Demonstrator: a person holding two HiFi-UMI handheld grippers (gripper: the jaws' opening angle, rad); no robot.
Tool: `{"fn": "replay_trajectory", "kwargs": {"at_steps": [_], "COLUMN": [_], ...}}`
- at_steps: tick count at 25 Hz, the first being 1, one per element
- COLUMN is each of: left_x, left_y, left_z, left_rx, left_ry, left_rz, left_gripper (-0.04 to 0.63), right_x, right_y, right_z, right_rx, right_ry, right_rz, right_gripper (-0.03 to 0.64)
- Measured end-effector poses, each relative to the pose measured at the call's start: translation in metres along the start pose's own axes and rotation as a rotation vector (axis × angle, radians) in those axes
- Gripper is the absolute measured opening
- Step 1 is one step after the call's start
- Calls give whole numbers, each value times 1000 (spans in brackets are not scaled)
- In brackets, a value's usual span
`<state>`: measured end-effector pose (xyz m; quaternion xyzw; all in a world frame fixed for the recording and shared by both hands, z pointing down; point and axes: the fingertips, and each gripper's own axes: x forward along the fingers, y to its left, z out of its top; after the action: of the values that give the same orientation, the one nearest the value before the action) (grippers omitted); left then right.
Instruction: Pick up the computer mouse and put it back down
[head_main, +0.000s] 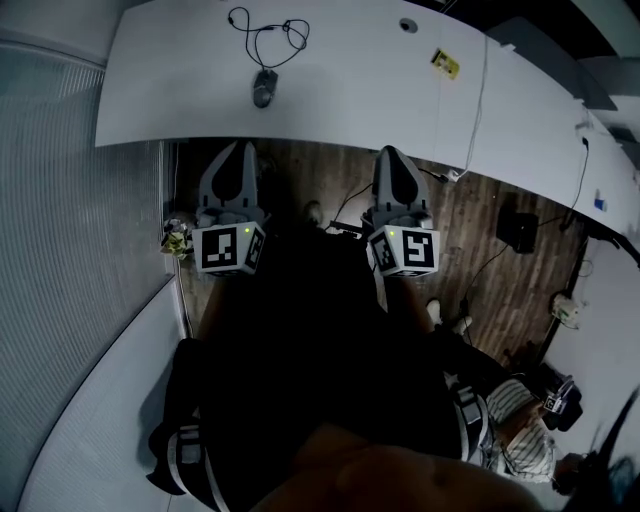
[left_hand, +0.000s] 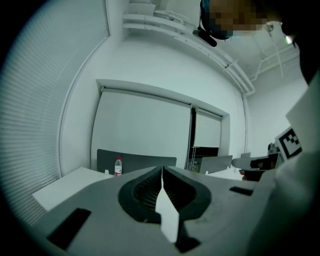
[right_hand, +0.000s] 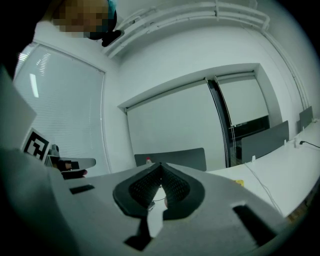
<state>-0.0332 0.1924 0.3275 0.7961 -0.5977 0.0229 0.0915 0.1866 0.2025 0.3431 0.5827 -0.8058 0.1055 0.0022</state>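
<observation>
Head view showed the dark corded computer mouse (head_main: 263, 88) lying untouched on the white desk (head_main: 350, 90), ahead of the grey left gripper (head_main: 240, 148). It and the right gripper (head_main: 391, 152) hung short of the desk with jaws closed on nothing (probably a resting posture before the reach).

The white desk (head_main: 350, 90) carries a computer mouse (head_main: 263, 88), its coiled cable (head_main: 268, 35) and a yellow tag (head_main: 445, 63).

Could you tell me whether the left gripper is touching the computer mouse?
Apart. In the head view the left gripper ends near the edge of the table, with bare tabletop between it and the computer mouse.
</observation>
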Motion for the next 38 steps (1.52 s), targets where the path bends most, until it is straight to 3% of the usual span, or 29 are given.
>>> {"fn": "replay_trajectory", "kwargs": {"at_steps": [17,26,38], "left_x": [95,133,160], "left_y": [91,132,164], "left_z": [-8,-17,-61], "left_rx": [-19,-35,-32], "left_ry": [98,150,248], "left_rz": [-34,-85,-153], "left_gripper": [9,9,9], "right_x": [125,177,226], "right_y": [37,55,70], "right_z": [-2,-1,-8], "right_rx": [-3,-20,-24], "right_ry": [92,93,102], "right_rz": [-25,-71,-113], "right_gripper": [-2,-2,-2]}}
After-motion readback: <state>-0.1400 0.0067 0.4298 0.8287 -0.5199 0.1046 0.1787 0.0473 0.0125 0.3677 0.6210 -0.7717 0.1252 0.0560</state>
